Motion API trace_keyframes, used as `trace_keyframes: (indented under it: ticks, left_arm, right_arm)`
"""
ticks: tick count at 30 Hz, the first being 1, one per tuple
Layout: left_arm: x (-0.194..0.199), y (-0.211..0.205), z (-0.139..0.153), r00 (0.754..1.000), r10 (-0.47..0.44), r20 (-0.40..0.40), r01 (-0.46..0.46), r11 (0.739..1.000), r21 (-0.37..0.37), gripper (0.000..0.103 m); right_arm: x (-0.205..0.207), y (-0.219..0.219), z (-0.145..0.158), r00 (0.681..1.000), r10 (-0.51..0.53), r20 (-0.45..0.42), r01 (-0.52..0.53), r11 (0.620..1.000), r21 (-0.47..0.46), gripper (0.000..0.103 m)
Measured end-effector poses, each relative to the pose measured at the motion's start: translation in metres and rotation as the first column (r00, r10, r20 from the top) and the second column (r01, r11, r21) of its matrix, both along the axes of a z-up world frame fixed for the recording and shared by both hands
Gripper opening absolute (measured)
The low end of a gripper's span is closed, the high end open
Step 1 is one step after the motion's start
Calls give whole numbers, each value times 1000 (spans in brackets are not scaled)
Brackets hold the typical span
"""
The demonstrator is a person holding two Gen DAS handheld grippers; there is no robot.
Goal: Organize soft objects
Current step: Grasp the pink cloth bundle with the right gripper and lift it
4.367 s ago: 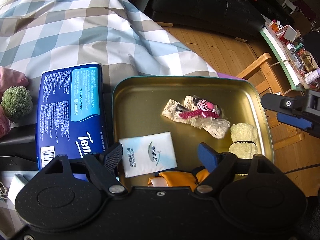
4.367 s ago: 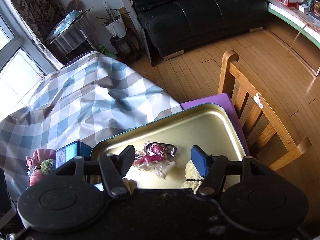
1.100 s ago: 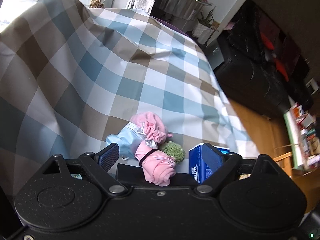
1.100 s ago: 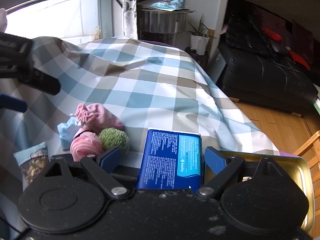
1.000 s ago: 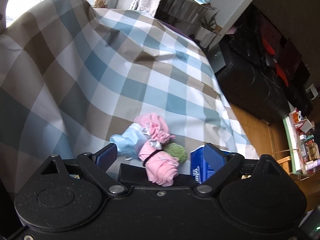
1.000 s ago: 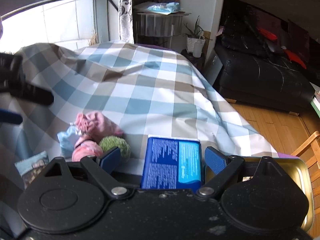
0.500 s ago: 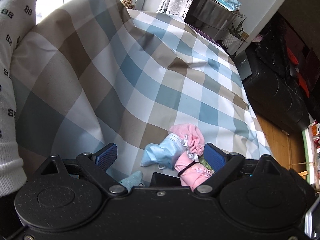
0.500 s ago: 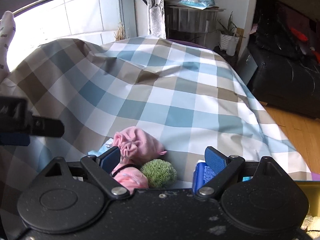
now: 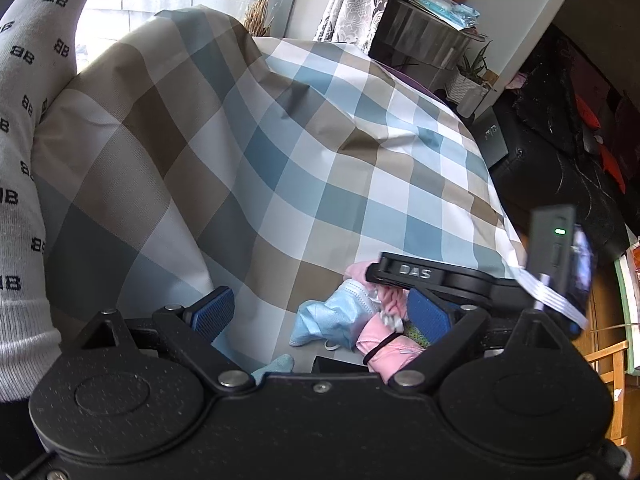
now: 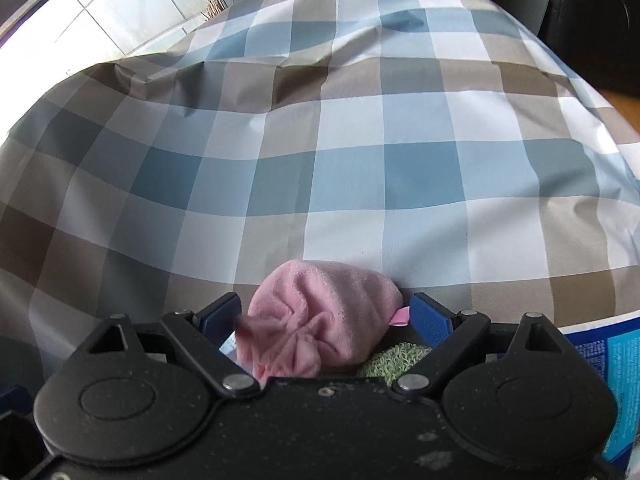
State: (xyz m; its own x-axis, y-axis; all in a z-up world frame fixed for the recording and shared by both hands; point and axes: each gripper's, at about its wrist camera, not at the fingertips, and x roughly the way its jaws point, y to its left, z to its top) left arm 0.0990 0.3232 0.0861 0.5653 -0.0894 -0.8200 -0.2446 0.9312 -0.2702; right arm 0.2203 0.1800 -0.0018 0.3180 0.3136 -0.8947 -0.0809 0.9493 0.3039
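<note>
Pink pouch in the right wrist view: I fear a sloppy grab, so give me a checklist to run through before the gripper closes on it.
1. Right gripper open: ok.
2. Pink pouch between its fingers: ok, it fills most of the gap.
3. Nothing else in the bite: not ok, the green ball lies right under the pouch by the right finger.
4. Left gripper out of the way: not ok, it is open and close beside the same pile.
5. Blue face mask free of the pouch: cannot tell, they touch.
6. Fingers deep enough: cannot tell.
</note>
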Motion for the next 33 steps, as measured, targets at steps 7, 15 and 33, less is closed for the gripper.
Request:
trace_keyframes:
  ticks: [7,15,33]
  left_arm:
    - [4,1,-4,1000,15,-15,-15,1000,0,90]
    - [7,5,-11,998,51,-40,-51,999,-2,90]
    - [10,-10,-26,996,22,-92,-16,998,62,90]
  right_arm:
    - [12,11,-31,998,44,-53,-46,999,-23,80]
    - [-1,-3,-9,995,93,25,-93,996,-1,68]
    - [-107,-72,62,973,204,106,-220,961,170,69]
